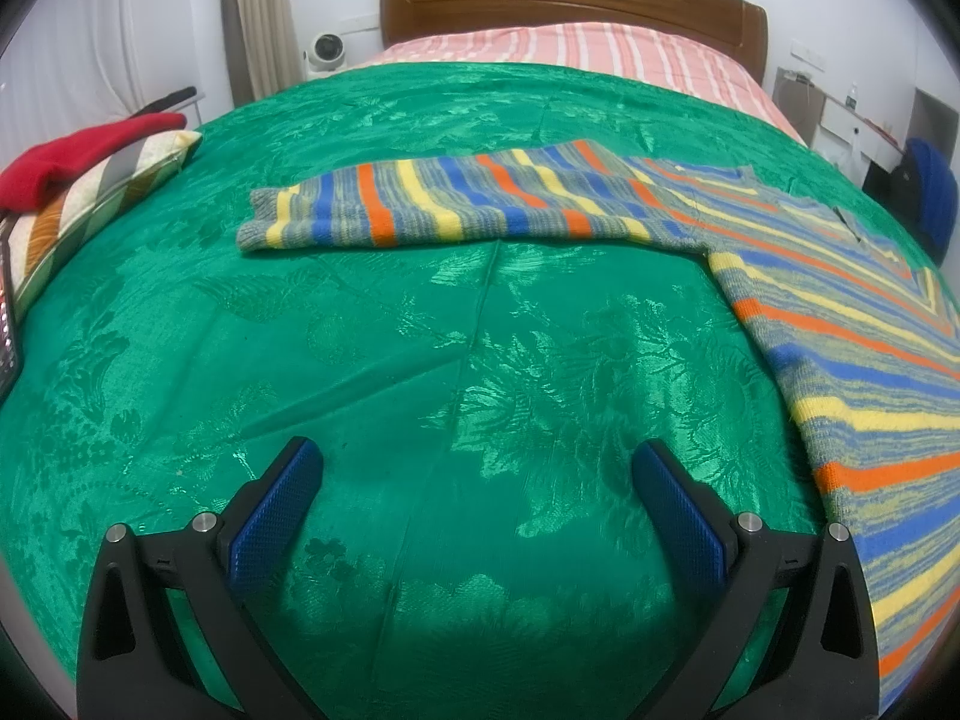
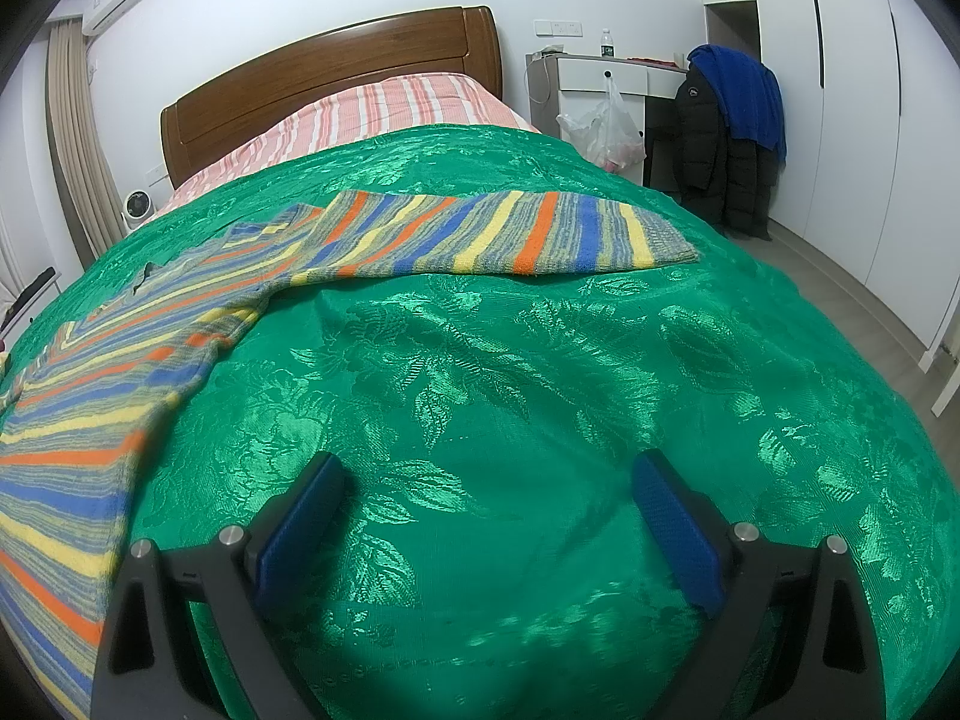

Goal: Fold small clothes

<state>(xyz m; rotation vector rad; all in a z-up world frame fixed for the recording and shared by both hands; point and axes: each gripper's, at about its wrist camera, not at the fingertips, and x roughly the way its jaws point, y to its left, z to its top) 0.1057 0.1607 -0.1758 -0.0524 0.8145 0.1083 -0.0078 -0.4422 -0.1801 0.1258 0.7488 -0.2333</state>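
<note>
A striped knit sweater (image 1: pixel 840 324) in blue, yellow, orange and grey lies flat on the green bedspread (image 1: pixel 420 360). In the left wrist view its body fills the right side and one sleeve (image 1: pixel 432 204) stretches out to the left. In the right wrist view the sweater's body (image 2: pixel 102 384) is at the left and the other sleeve (image 2: pixel 516 234) stretches right. My left gripper (image 1: pixel 477 468) is open and empty above bare bedspread, left of the body. My right gripper (image 2: pixel 489 480) is open and empty above the bedspread (image 2: pixel 540 360), right of the body.
A striped pillow (image 1: pixel 90 210) with a red garment (image 1: pixel 78 150) on it lies at the bed's left edge. A wooden headboard (image 1: pixel 570 0) and a pink striped sheet (image 1: pixel 570 48) are at the far end. A desk (image 2: pixel 606 78) and a chair with jackets (image 2: pixel 732 132) stand right of the bed.
</note>
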